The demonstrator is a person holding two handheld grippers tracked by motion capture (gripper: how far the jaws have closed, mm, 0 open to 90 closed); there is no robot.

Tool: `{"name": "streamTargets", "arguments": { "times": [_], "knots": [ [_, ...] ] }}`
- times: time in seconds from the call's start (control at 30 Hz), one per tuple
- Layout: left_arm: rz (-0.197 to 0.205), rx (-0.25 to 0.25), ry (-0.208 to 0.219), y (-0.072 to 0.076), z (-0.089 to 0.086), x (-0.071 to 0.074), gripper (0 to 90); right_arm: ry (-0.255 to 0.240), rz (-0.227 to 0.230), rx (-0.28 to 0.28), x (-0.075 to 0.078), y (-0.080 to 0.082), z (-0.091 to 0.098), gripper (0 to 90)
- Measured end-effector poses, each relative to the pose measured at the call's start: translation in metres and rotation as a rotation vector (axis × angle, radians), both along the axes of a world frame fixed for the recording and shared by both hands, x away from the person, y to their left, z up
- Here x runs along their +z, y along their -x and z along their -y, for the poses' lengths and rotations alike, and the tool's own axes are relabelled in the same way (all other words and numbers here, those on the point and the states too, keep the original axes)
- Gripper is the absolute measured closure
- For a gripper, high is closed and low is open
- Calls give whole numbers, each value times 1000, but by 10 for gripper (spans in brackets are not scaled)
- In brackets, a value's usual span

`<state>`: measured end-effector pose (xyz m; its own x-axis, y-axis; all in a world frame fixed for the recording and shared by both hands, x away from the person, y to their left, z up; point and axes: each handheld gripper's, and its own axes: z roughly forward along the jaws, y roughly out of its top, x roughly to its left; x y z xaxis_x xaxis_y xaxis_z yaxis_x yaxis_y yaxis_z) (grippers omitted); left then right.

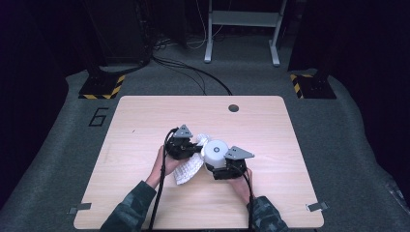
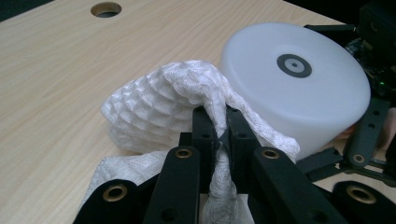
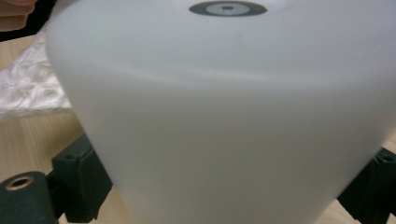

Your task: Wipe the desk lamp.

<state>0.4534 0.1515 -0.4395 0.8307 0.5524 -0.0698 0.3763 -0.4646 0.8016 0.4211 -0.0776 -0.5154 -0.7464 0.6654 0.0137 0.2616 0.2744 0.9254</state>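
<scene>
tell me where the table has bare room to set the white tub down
Bare wood lies along the far edge of the table by the round hole, and down both side edges. Crowded is the middle, where the mesh cloth, white tub and both tools meet.

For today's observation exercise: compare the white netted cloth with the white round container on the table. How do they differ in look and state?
The netted cloth is soft, crumpled and honeycomb-textured; the round container is rigid, smooth and cylindrical, with a grey ring mark on top. The cloth is pinched between the shut jaws of the left gripper; the container sits between the wide-set jaws of the right gripper. Both are white and touch each other on the wooden table.
</scene>
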Motion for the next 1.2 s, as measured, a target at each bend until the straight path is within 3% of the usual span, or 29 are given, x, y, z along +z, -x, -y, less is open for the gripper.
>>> {"name": "streamTargets", "arguments": {
  "times": [0.33,0.53,0.63,0.7,0.8,1.2],
  "knots": [
    [0,-27,6,-11,3,4,847,-2,2,-1,0,0,0,81],
    [-28,-50,4,-19,5,6,847,-4,-1,-1,0,0,0,81],
    [-8,-62,-10,-24,9,8,847,-3,-3,0,0,0,0,81],
    [-23,-63,-13,-26,11,9,847,-4,-2,0,0,0,0,81],
    [-9,-76,-31,-30,13,11,848,-3,-2,0,0,0,0,81],
    [-11,-89,-16,-40,24,13,849,-4,-3,-1,0,0,0,80]
  ]
}}
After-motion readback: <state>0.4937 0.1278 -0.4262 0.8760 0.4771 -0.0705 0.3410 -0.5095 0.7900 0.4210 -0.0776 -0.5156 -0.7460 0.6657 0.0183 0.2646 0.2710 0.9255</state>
